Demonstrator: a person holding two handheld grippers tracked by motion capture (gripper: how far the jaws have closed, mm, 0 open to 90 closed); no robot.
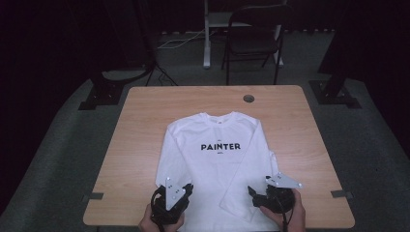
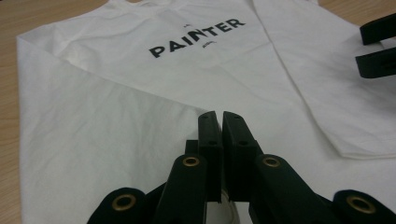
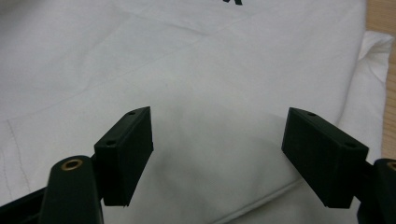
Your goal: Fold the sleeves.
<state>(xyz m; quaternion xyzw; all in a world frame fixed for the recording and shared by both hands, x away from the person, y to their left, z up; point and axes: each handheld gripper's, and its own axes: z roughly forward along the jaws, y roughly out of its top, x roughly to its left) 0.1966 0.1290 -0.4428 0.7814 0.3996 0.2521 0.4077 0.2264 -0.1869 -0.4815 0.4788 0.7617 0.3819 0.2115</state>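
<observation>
Resting over the near hem of the white shirt [image 1: 215, 154], the left gripper [image 2: 219, 122] has its jaws pressed together, nothing visible between the tips. The right gripper [image 3: 217, 140] stands with jaws spread wide above the cloth, gripping nothing. The shirt lies flat on the wooden table [image 1: 140, 125], print up, sleeves folded inward, its lower edge beneath both tools.

One white shirt [image 1: 217, 159], one table [image 1: 145, 111], one chair [image 1: 254, 34], two claws: left claw [image 1: 186, 189], right claw [image 1: 251, 192].

Bare table [image 1: 145, 111] rings the flat shirt [image 1: 212, 164]; nothing blocks passage.
</observation>
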